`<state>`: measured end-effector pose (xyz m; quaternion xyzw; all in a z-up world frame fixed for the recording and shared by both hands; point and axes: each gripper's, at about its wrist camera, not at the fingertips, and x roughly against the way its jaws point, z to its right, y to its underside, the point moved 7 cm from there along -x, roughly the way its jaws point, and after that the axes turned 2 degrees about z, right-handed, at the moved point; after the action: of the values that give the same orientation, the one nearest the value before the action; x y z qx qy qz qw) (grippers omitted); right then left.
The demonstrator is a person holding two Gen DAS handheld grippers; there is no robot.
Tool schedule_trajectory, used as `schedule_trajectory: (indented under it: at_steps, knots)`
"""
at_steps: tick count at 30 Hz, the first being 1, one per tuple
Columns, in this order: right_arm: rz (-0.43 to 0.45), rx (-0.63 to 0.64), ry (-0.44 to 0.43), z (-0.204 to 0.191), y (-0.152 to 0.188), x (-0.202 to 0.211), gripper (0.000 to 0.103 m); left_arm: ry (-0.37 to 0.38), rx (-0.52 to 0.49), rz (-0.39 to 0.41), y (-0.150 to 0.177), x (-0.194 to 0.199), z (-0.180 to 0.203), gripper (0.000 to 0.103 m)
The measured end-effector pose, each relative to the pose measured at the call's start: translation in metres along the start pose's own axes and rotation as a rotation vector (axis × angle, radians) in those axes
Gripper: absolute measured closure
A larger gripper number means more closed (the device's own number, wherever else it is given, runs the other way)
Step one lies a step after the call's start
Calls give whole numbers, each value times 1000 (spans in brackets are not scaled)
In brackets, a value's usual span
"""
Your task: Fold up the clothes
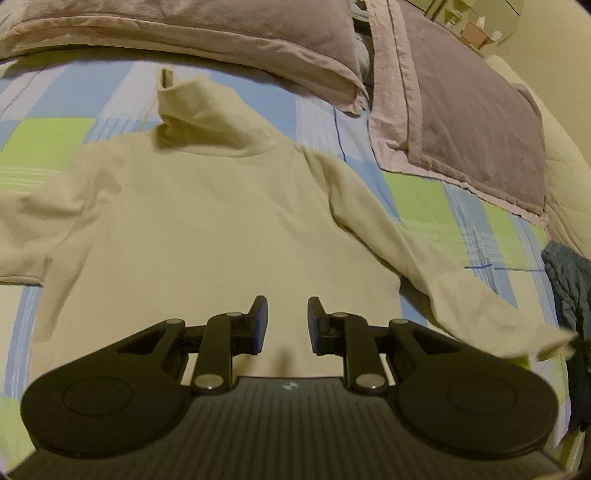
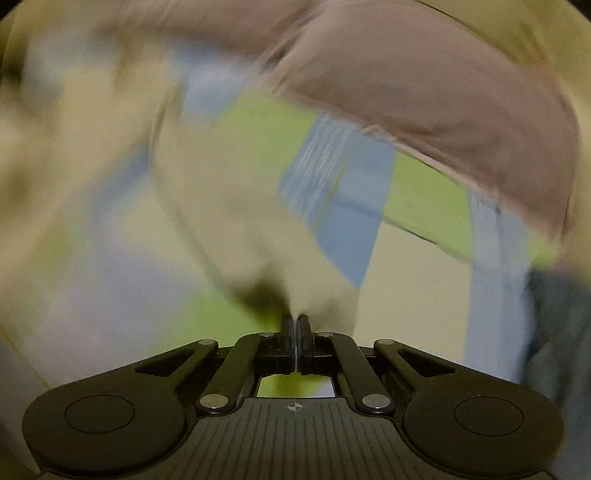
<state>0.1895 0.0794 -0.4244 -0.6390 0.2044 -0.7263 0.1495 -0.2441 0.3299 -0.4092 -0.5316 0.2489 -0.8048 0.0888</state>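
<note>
Hovering over the lower part of a cream turtleneck sweater (image 1: 207, 229), the left gripper (image 1: 287, 322) has its 2 fingers spread apart with nothing between them, only the sweater's flat front showing in the gap. The sweater lies face up on a bed covered by a checked sheet (image 1: 424, 199) of blue, green and pale squares. Its tall collar (image 1: 184, 110) points away from the gripper toward the head of the bed, and its 2 sleeves spread out to either side, one running off the left edge of the view and the other (image 1: 461, 291) stretching down toward the right. Beyond the collar sits a mauve pillow (image 1: 184, 33), and a second mauve pillow (image 1: 469, 110) lies at an angle on the right, well apart from the sweater body. A dark blue-grey garment (image 1: 569, 288) is bunched at the right edge, near the cuff of the right-hand sleeve.

The right wrist view is heavily blurred. The right gripper (image 2: 294, 326) has its 2 fingers pressed together, pinching a fold of cream fabric (image 2: 236, 221) that rises straight from the fingertips and matches the sweater's sleeve. Around it the checked sheet (image 2: 266, 129) shows green and blue patches, with a mauve pillow (image 2: 443, 92) above on the right and a dark shape (image 2: 561, 332) at the right edge, too smeared to identify.
</note>
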Motion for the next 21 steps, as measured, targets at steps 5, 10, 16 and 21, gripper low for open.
schedule_trajectory:
  at_steps: [5, 10, 16, 21]
  knots:
    - [28, -645, -141, 96, -13, 6, 103, -22, 61, -7, 8, 0, -10, 86]
    - [-68, -1102, -151, 163, -11, -12, 102, -31, 94, -43, 22, -4, -15, 86]
    - [-20, -1067, -42, 148, 13, -26, 47, -54, 122, -59, 32, 0, -26, 86]
    - [134, -1096, -82, 131, 34, 1, 47, -46, 149, -67, 35, -3, -27, 86]
